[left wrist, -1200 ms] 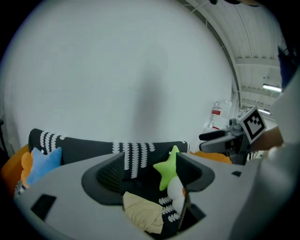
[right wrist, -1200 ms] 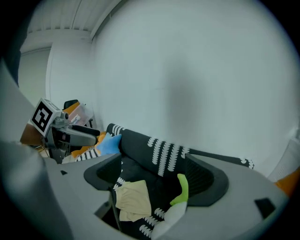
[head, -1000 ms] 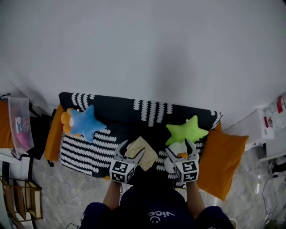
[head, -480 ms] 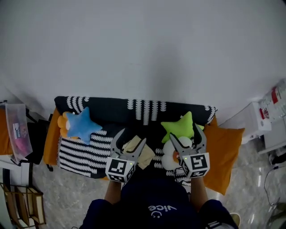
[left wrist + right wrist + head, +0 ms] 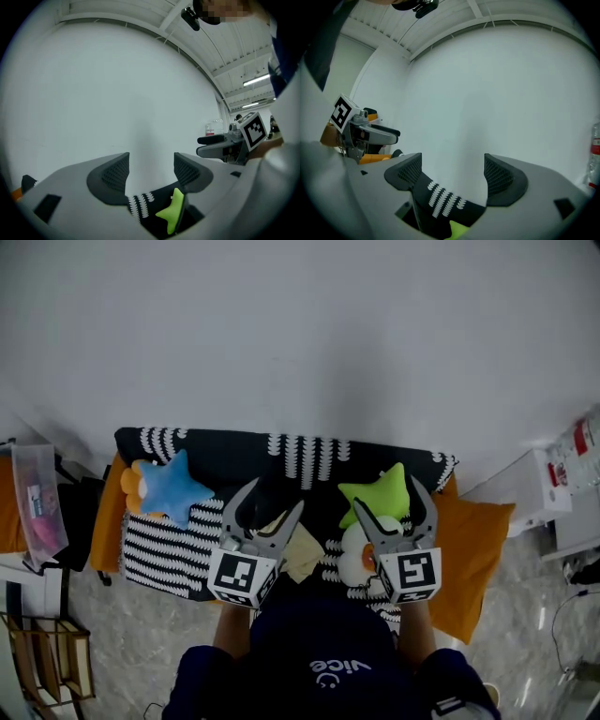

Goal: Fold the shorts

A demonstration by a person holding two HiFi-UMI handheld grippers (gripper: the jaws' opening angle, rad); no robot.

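"Starting at the left, we have the blue star plush [image 5: 169, 488] lying on the striped blanket [image 5: 164, 554]. Beside it our left tool [image 5: 278, 493] hovers above the blanket, its jaws wide but easing inward, with nothing between them."

"And where are the shorts?"

"The shorts [image 5: 305, 552] lie on the blanket between our two tools, partly under the left one, as a small pale bundle. Neither tool touches them."

"What is further right?"

"The green star plush [image 5: 380, 498] with a white plush toy [image 5: 352, 559] just below it. Over them is our right tool [image 5: 386, 493], jaws apart and empty, and an orange cushion [image 5: 473, 549] sits at the far edge."

"So which step are we in?"

"We judge that we are between grips. The cloth looks compact, but we cannot tell whether it is neatly folded or only bunched. If a fold remains, the next move calls for lowering both tools to one edge of the shorts. Each tool would pinch a corner without catching the blanket, and we would carry that edge over evenly, clear of the plush toys."
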